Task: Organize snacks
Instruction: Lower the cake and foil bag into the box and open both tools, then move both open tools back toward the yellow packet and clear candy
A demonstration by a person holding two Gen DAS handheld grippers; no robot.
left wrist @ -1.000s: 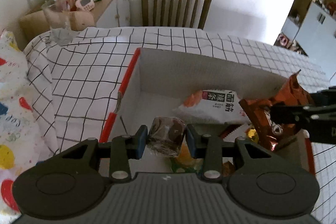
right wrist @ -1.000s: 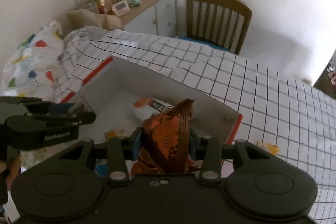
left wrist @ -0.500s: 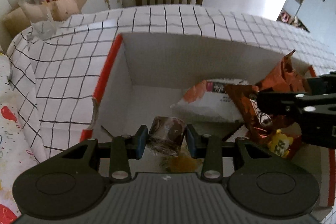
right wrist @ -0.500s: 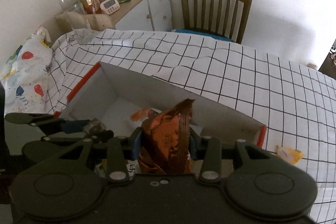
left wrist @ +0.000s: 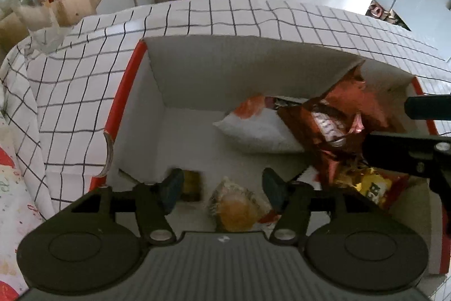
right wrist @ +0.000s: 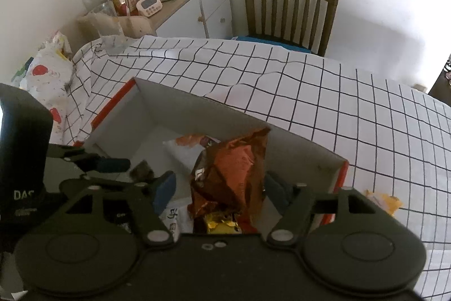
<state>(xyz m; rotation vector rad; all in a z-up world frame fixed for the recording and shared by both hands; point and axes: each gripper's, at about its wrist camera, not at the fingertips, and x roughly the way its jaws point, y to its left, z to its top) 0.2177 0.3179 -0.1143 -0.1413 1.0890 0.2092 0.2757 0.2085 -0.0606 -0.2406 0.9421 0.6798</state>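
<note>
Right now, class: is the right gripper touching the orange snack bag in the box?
Apart. The right wrist view shows the opening right gripper with clear gaps between both fingers and the orange snack bag, which stands in the box.

Readable text is minimal: white letters "DAS" on the black body of the left gripper [right wrist: 25,160] in the right wrist view; print on the orange foil bag [left wrist: 327,126], yellow packet [left wrist: 372,188] and white packet [left wrist: 253,129] is too blurred.
</note>
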